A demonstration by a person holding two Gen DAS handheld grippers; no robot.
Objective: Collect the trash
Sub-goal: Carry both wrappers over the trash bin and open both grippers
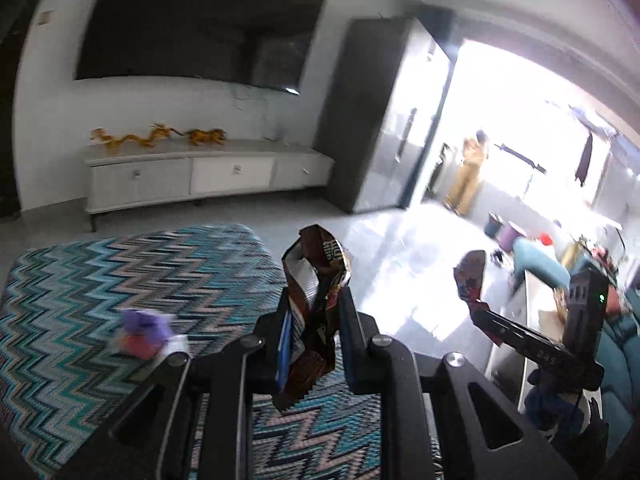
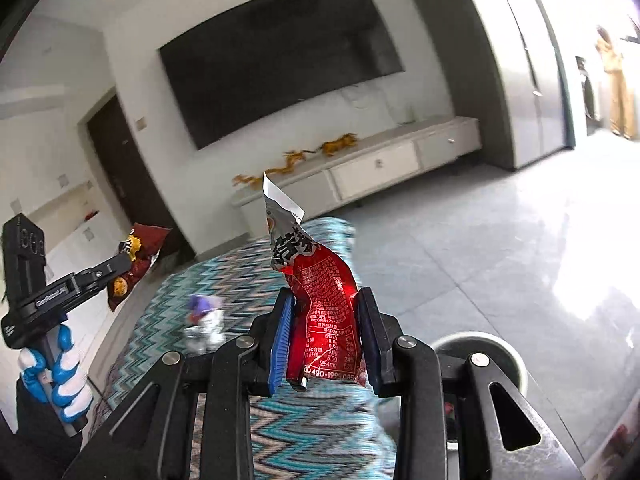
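My left gripper point(image 1: 314, 320) is shut on a crumpled brown snack wrapper point(image 1: 318, 276), held above a table under a zigzag-patterned cloth point(image 1: 100, 280). My right gripper point(image 2: 326, 328) is shut on a red snack wrapper point(image 2: 326, 304), held above the same cloth point(image 2: 248, 280). A purple and white wrapper point(image 1: 146, 334) lies on the cloth to the left of my left gripper; it also shows in the right wrist view point(image 2: 204, 316). Each gripper shows in the other's view, the right point(image 1: 476, 302) and the left point(image 2: 120, 270).
A round grey bin point(image 2: 484, 356) stands low on the right by the table edge. A white TV cabinet point(image 1: 200, 172) and a dark wall TV point(image 1: 196, 20) are at the far wall. A teal sofa point(image 1: 540, 264) and a tiled floor point(image 2: 500, 240) lie to the right.
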